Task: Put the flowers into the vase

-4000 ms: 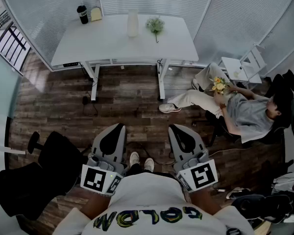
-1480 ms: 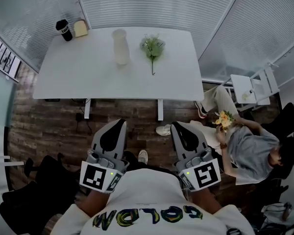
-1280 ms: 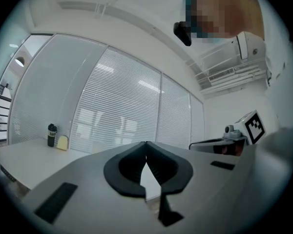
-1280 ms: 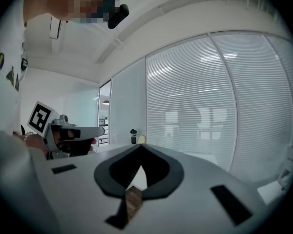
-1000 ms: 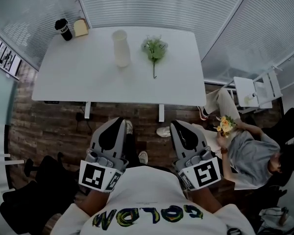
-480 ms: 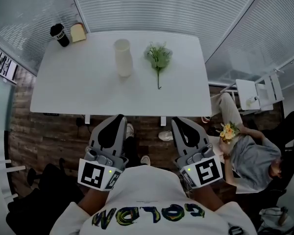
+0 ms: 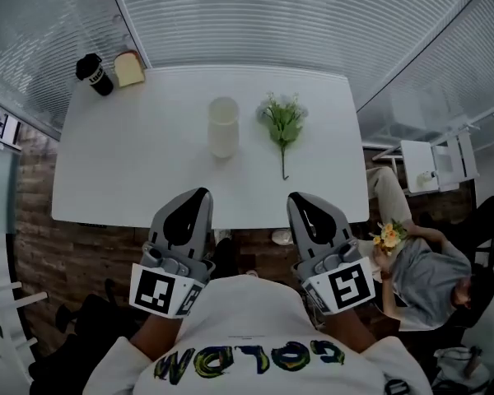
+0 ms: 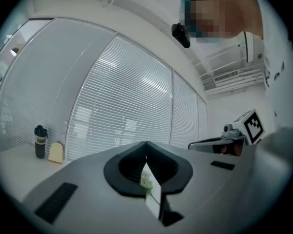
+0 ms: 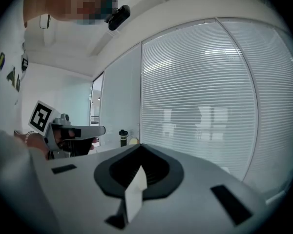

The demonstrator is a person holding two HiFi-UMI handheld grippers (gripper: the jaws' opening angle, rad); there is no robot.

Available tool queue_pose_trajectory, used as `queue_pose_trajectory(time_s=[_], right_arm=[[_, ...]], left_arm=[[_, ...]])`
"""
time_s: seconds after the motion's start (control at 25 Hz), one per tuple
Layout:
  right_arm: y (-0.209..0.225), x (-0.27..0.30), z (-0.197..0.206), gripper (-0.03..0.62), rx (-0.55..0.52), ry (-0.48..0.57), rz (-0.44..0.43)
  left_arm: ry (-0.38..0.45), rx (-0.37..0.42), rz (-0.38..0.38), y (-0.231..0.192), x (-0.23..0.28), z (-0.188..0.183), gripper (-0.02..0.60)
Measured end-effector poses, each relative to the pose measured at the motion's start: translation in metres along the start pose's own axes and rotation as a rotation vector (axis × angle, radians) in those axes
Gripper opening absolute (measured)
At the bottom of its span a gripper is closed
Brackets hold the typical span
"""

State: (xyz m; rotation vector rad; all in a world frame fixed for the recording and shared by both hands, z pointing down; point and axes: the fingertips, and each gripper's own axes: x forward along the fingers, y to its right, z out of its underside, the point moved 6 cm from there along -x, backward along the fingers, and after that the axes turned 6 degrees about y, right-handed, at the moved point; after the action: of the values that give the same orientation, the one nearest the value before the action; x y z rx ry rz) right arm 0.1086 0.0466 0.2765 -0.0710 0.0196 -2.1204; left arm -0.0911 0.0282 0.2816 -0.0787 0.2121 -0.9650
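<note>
Head view, vase, flowers apart, table centre

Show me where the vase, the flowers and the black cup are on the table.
vase (image 7: 223, 134), head view, on its side wall.
flowers (image 7: 283, 122), head view, on the leafy head of the bunch.
black cup (image 7: 94, 75), head view, on its body.
</note>
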Motion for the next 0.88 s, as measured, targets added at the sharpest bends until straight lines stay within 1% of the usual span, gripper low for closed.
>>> queue_pose_trajectory(time_s=[0.2,0.4,0.68,0.88], right_arm=[[0.009,0.058,-0.005,0.010,-0.005,-0.001,0.012],[0.023,0.102,-0.008,0.011,-0.009,-0.005,0.029],[0.043,0.142,-0.005,0.009,-0.009,-0.009,0.063],[0.049,0.156,-0.004,0.009,-0.002,-0.019,0.078]], left_arm=[[-0.008,-0.010,0.012,-0.051,0.034,-0.001,0.014],[-0.012,-0.023,0.031,-0.085,0.065,-0.002,0.014],[-0.029,-0.034,0.062,-0.118,0.100,0.005,0.014],[-0.039,-0.049,0.082,-0.128,0.116,0.009,0.015]])
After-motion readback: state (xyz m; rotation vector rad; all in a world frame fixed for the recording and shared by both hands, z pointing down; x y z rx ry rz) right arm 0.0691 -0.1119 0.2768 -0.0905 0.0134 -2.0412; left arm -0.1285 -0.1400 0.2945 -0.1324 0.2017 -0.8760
